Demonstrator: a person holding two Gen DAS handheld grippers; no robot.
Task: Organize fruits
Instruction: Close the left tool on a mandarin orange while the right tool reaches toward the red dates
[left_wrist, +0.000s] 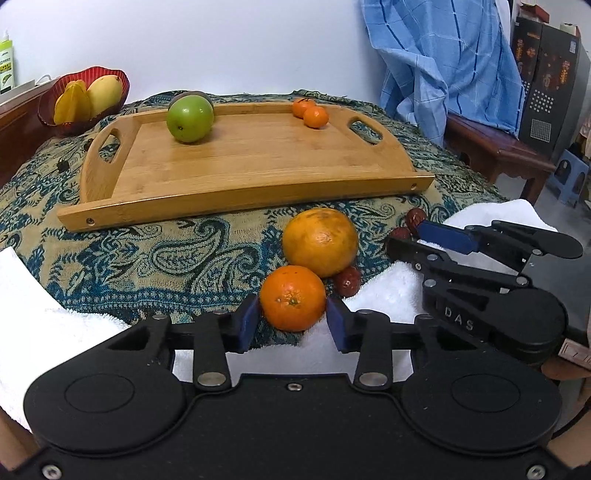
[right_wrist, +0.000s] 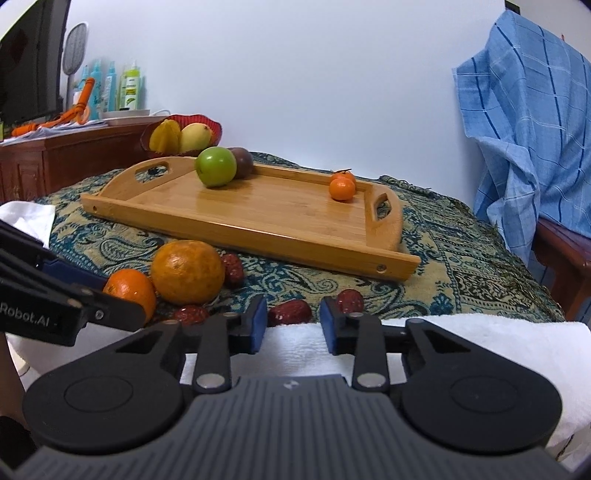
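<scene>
Left wrist view shows the left gripper (left_wrist: 293, 319) with its blue fingers (left_wrist: 246, 322) pressed against both sides of a small orange (left_wrist: 292, 297), which sits just in front of a larger orange (left_wrist: 320, 240), the two touching. It looks firm, light and round, so it could roll out; a grip across its widest part seems best. One red date (left_wrist: 348, 281) lies against the larger orange's right side. The right gripper (right_wrist: 293, 319) has its fingers partly closed around another date (right_wrist: 289, 312), not clearly pressing it. This date looks small and light. Beyond the larger orange the wooden tray (left_wrist: 236, 195) holds a green apple (left_wrist: 190, 118) and two mandarins (left_wrist: 311, 112), leaving room.
</scene>
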